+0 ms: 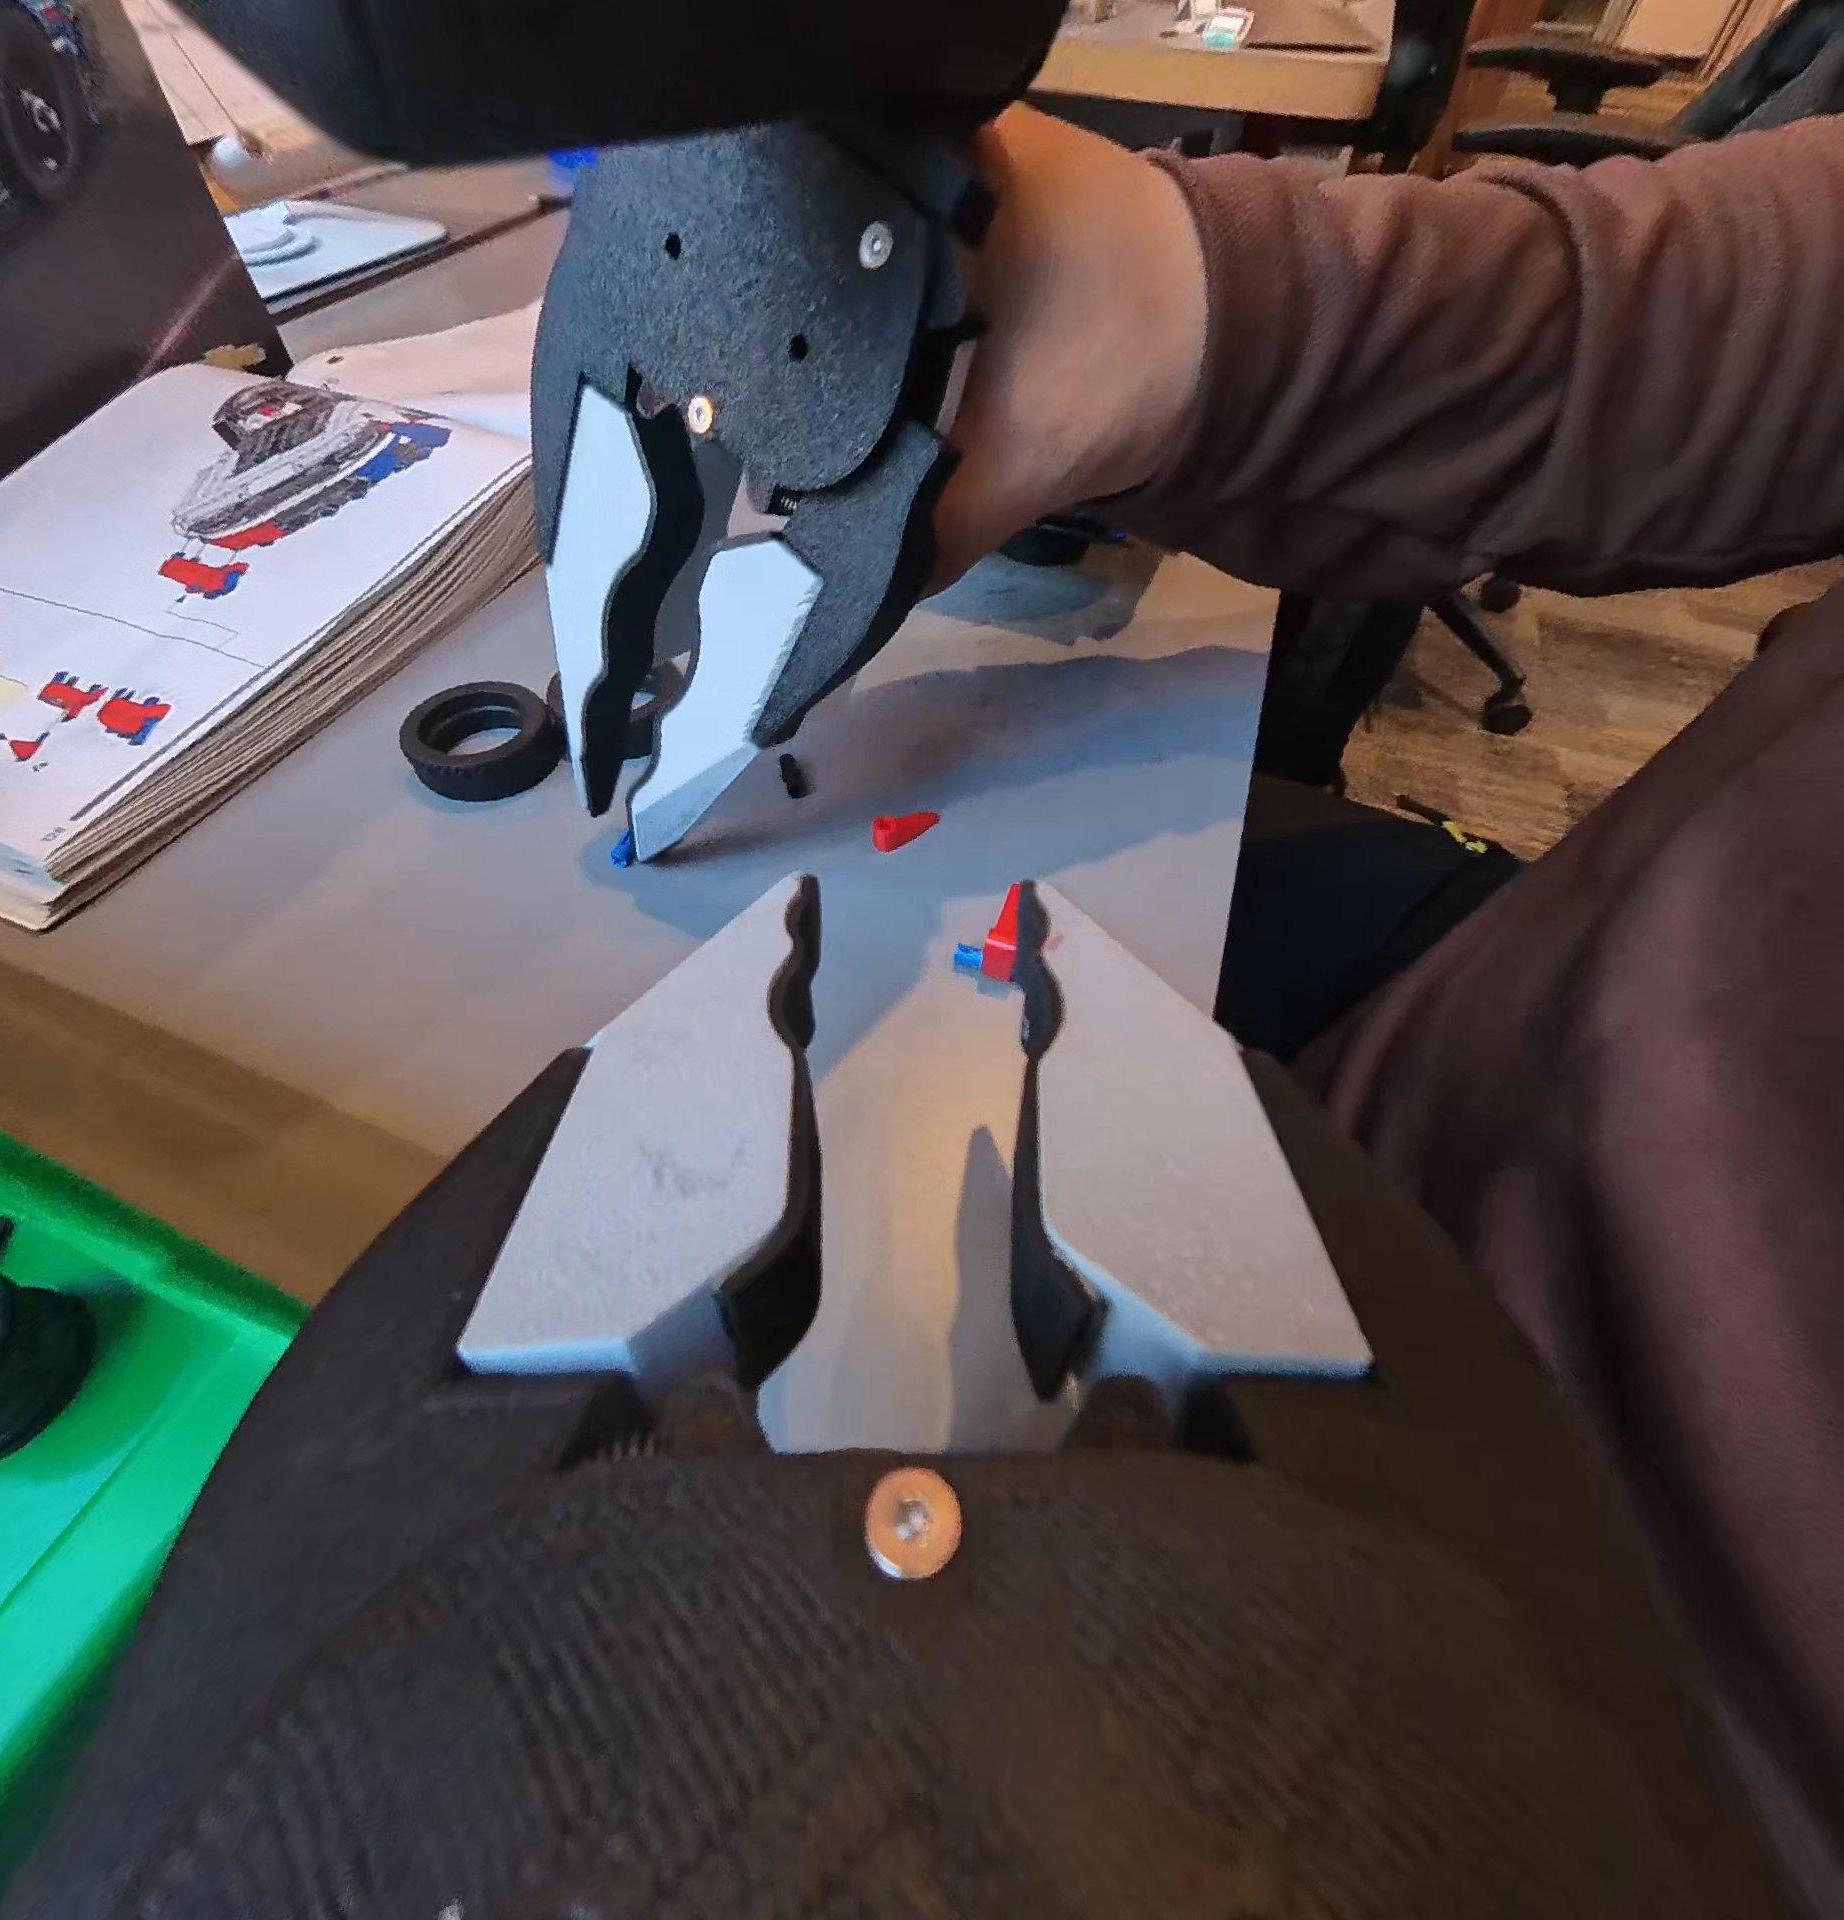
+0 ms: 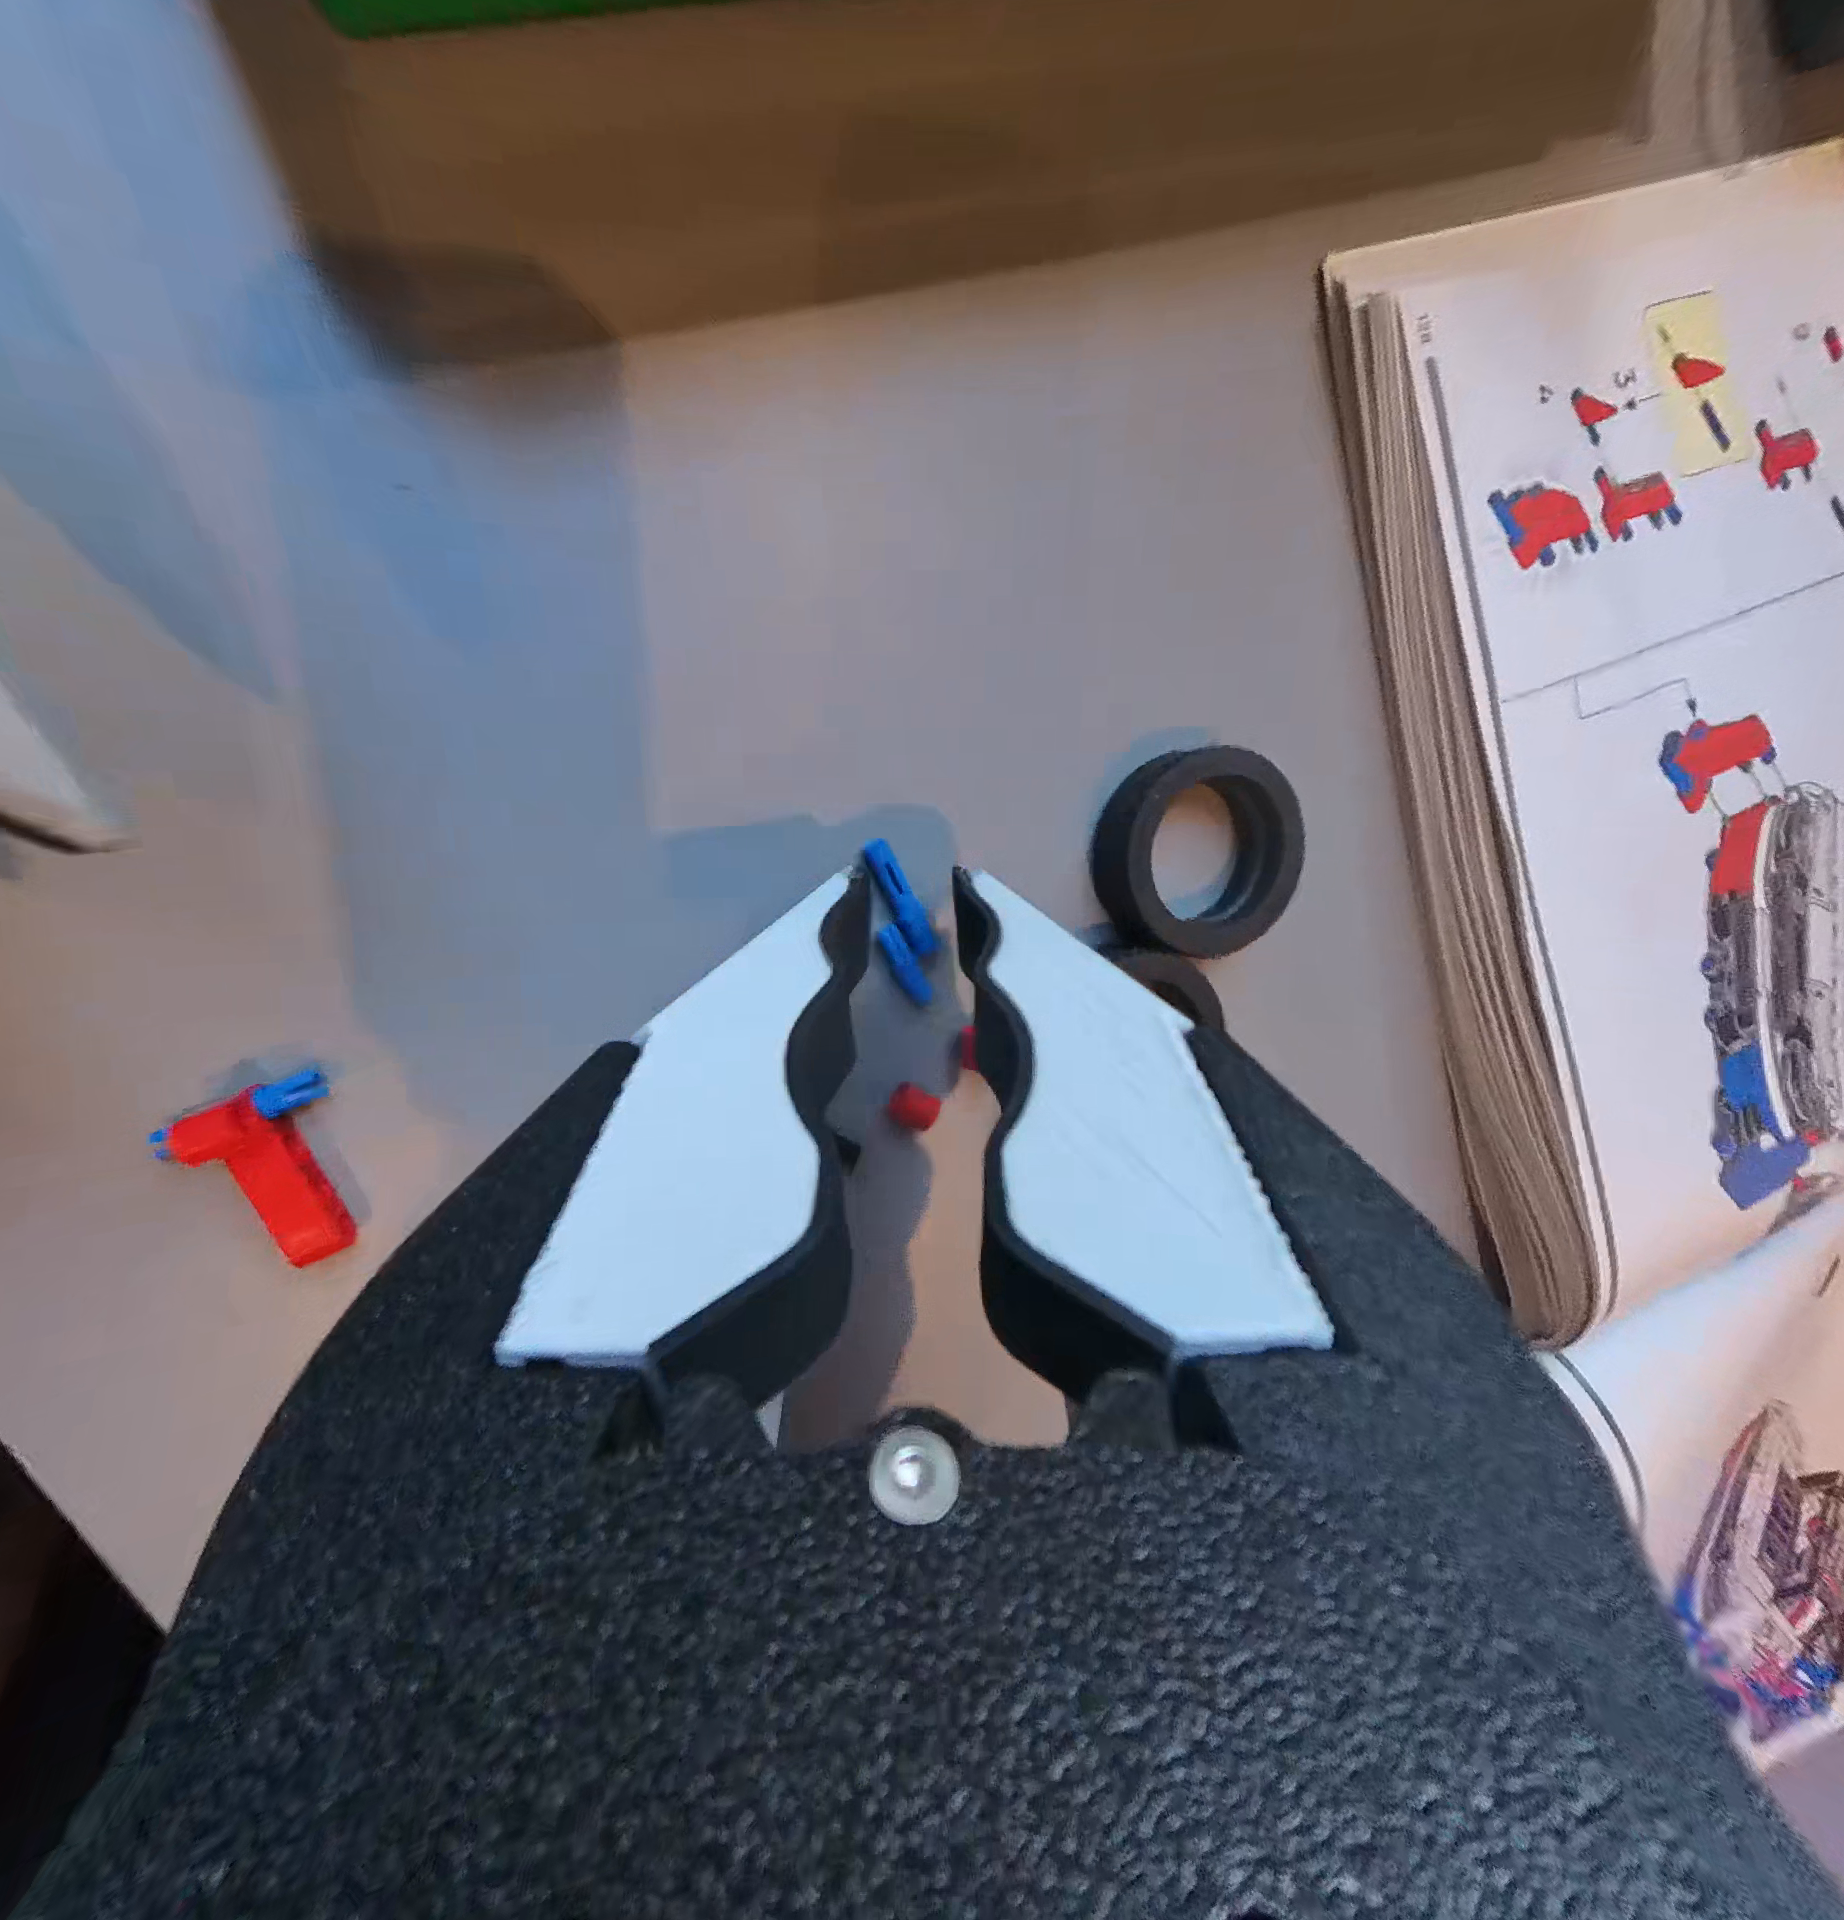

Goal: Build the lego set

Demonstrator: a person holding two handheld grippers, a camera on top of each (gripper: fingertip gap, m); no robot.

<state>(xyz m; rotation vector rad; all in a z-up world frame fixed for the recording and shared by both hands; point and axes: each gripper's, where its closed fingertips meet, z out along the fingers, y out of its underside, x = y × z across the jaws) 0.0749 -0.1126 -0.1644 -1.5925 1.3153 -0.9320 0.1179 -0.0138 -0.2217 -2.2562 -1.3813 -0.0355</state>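
My right gripper (image 2: 907, 881) points down at the table, partly open, with two blue pins (image 2: 905, 925) lying between its fingertips; neither looks clamped. A small red piece (image 2: 913, 1103) lies further back between the fingers. A red angled piece with a blue pin (image 2: 258, 1153) lies to the left. In the left wrist view, my left gripper (image 1: 920, 894) is open and empty, low over the table. That red piece with the blue pin (image 1: 1001, 935) sits by its right fingertip. The right gripper (image 1: 627, 826) stands ahead, tips at a blue pin (image 1: 620, 850).
An open instruction booklet (image 1: 222, 603) lies on the left, also shown in the right wrist view (image 2: 1676, 727). Two black tyres (image 2: 1198, 847) sit by it. A small red piece (image 1: 902, 829) and a black pin (image 1: 793, 774) lie loose. A green tray (image 1: 66, 1403) is near left.
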